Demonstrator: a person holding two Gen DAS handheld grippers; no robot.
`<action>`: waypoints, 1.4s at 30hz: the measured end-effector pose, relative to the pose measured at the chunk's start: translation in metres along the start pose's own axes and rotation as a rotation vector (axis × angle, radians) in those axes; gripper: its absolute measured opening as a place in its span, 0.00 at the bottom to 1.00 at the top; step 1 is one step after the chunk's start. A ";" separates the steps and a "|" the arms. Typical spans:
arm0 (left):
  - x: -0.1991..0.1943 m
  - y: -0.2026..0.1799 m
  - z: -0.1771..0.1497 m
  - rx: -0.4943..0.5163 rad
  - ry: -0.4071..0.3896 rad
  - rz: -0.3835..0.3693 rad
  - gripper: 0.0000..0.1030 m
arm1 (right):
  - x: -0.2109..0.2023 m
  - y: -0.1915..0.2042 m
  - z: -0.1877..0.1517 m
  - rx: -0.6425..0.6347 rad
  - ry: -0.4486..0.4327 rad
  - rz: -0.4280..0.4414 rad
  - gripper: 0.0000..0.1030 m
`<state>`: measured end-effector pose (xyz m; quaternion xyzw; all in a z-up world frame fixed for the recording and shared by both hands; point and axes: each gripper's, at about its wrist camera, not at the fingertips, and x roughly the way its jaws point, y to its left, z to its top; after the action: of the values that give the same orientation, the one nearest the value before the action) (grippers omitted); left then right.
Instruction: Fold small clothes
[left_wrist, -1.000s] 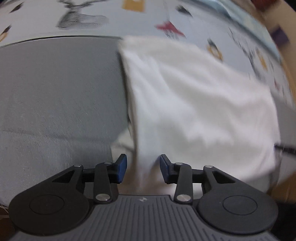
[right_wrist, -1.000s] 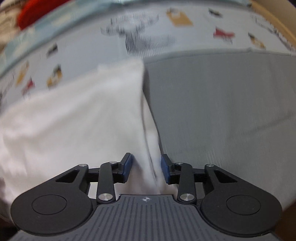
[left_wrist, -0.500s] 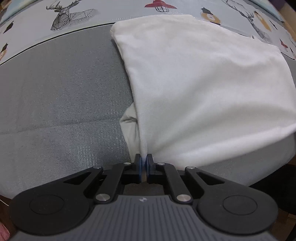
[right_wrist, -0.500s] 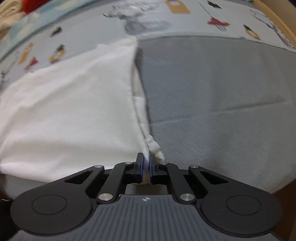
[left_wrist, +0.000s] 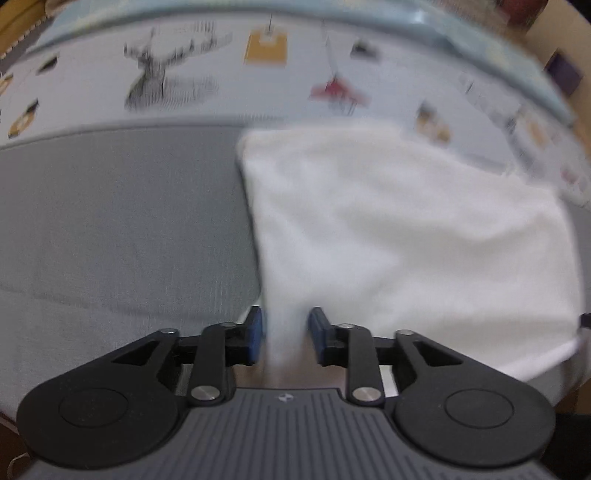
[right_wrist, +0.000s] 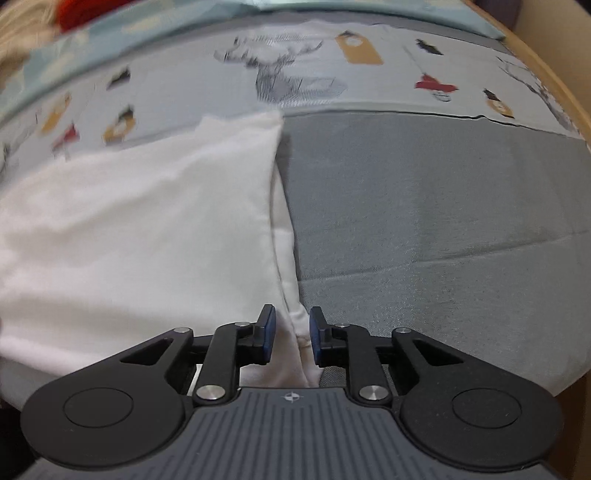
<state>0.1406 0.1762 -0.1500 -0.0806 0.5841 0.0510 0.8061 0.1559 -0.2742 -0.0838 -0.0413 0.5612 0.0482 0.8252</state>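
Observation:
A white folded garment (left_wrist: 406, 240) lies on a grey mat (left_wrist: 110, 229), its left edge running down to my left gripper (left_wrist: 284, 334). The left jaws are opening, and a strip of the garment's near corner hangs loose between the blue pads. In the right wrist view the same white garment (right_wrist: 147, 229) fills the left half, with a doubled hem along its right edge. My right gripper (right_wrist: 292, 332) stands over that near corner. Its jaws are opening too, with the hem between the pads and a gap on each side.
The grey mat (right_wrist: 424, 214) lies on a pale sheet (right_wrist: 295, 81) printed with deer and small figures. A wooden edge (right_wrist: 554, 74) curves along the right. Something red (right_wrist: 74, 11) sits at the far top left. The left wrist view is blurred.
Half a second ago both pairs of jaws were pinched shut on the garment's near corners; now both have parted and the cloth sits loose between them. A second ago they were open as well.

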 end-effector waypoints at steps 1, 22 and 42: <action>0.007 -0.003 -0.002 0.016 0.038 0.023 0.44 | 0.008 0.006 -0.002 -0.065 0.023 -0.050 0.31; 0.042 0.023 0.024 -0.031 -0.019 -0.110 0.74 | -0.098 -0.068 -0.013 0.300 -0.600 -0.193 0.41; 0.019 0.041 0.011 -0.024 -0.040 0.004 0.20 | -0.097 -0.036 -0.010 0.220 -0.602 -0.213 0.41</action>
<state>0.1493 0.2186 -0.1675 -0.0883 0.5672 0.0611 0.8166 0.1160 -0.3145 0.0030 0.0056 0.2868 -0.0889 0.9538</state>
